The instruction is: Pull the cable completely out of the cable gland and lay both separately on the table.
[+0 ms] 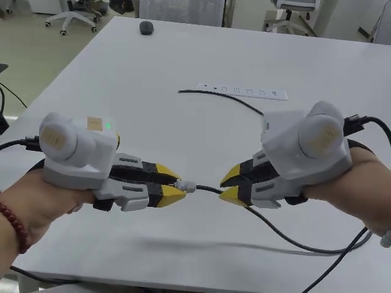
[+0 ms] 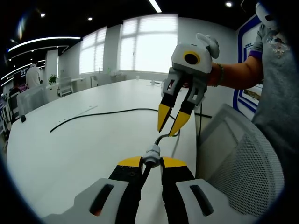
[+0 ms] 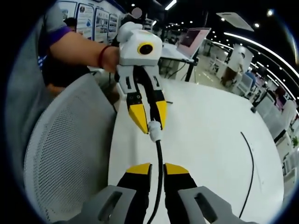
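Observation:
A small grey cable gland [image 1: 186,185] [image 2: 151,154] [image 3: 154,129] is pinched between the yellow tips of my left gripper [image 1: 174,184] [image 2: 151,162], which is shut on it just above the table. The black cable [image 1: 275,235] [image 3: 159,158] leaves the gland and runs rightward between the jaws of my right gripper [image 1: 231,184] [image 3: 158,169]. Those jaws stand slightly apart on either side of the cable, a few centimetres from the gland. Beyond the right gripper the cable sags onto the white table [image 1: 183,244] and curves off to the right.
A white power strip [image 1: 241,91] lies mid-table with another stretch of black cable [image 1: 220,97] in front of it. A dark mouse [image 1: 146,27] sits at the far edge. Office chairs [image 1: 73,15] stand beyond the table. A mesh chair [image 2: 243,158] stands at the near edge.

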Demonstrator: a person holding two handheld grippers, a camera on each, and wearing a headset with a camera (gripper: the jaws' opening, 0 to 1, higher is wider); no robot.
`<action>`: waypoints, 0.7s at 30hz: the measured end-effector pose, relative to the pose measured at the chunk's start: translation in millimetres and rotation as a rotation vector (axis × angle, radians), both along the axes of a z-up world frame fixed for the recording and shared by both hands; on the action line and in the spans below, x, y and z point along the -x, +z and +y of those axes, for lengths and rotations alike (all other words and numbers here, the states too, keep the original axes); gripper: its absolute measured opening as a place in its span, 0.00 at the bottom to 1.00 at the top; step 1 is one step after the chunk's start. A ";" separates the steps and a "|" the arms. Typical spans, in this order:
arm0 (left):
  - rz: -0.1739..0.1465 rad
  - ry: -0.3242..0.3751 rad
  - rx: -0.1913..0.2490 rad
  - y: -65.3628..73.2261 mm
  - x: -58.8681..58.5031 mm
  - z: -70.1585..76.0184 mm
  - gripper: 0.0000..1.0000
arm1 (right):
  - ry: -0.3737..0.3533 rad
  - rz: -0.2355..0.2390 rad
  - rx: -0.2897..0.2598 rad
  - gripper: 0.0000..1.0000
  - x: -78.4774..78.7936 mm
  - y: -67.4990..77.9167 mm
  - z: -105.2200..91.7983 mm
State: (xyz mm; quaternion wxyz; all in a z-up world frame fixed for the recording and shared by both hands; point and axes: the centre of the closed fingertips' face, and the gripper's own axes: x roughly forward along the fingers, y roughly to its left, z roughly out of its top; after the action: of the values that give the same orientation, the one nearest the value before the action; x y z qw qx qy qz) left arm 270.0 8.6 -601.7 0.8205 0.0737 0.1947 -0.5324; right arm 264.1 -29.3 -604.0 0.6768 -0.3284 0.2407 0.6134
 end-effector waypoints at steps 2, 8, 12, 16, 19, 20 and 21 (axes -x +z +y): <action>-0.001 -0.003 0.001 0.0 0.8 -1.5 0.15 | 0.005 0.001 0.003 0.04 0.2 -0.9 2.6; 0.000 -0.016 0.000 -0.3 3.7 -5.2 0.15 | 0.017 -0.001 0.005 0.04 -1.7 -0.7 10.8; -0.002 -0.021 0.006 1.7 3.9 -7.7 0.15 | 0.032 -0.002 0.015 0.04 -0.7 -2.1 16.0; -0.006 -0.028 0.009 4.3 4.0 -10.6 0.15 | 0.043 -0.001 0.024 0.02 0.1 -3.5 19.4; -0.009 -0.035 0.007 4.6 4.9 -12.3 0.15 | 0.051 -0.002 0.035 0.00 0.6 -4.5 19.3; -0.010 -0.035 0.005 4.4 4.9 -12.3 0.15 | 0.054 -0.003 0.034 0.00 1.0 -4.5 19.5; -0.010 -0.035 0.006 4.4 5.0 -12.3 0.15 | 0.055 -0.003 0.034 0.00 0.9 -4.5 19.3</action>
State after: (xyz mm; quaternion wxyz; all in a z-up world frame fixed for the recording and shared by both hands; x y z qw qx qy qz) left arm 265.0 -3.7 -597.3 0.8121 0.0773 0.1877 -0.5471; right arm 263.2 -10.1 -608.5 0.6544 -0.3475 0.2408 0.6269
